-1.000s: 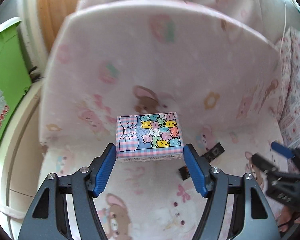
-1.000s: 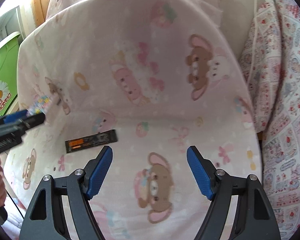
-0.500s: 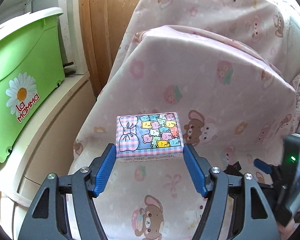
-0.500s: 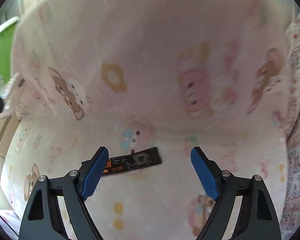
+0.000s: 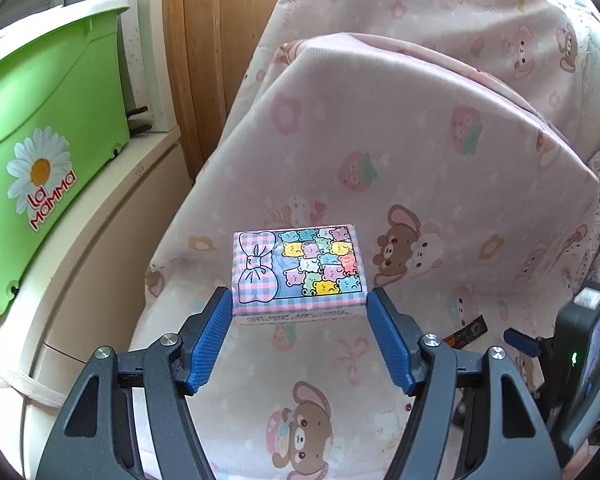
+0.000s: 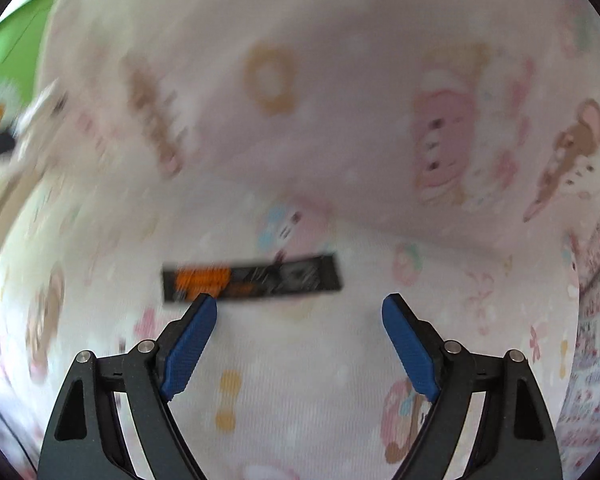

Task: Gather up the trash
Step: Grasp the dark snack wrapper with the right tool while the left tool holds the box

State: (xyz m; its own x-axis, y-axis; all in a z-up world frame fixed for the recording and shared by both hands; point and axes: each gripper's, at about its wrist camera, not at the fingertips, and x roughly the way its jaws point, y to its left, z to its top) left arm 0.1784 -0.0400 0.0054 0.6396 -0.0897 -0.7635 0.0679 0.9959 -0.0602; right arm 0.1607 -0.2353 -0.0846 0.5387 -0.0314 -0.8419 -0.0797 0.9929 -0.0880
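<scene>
Tissue pack (image 5: 300, 270), pink-and-blue gingham with a bow and pastel bears, sits clamped between the left gripper (image 5: 300, 312) fingers, above the bear-print cushion (image 5: 380, 168); a green tub (image 5: 48, 128) stands at 9 o'clock. Right view (blurred): black-and-orange wrapper (image 6: 252, 278) lies flat at 12 o'clock of the right gripper (image 6: 300, 306), fingers spread, the left tip overlapping it.

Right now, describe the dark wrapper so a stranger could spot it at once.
Find the seat cushion with the pale pink bear print. Just ahead of the open right gripper, near the left fingertip, a flat black sachet wrapper lies lengthwise. It is the only dark thing there, with an orange patch at its left end.
</scene>
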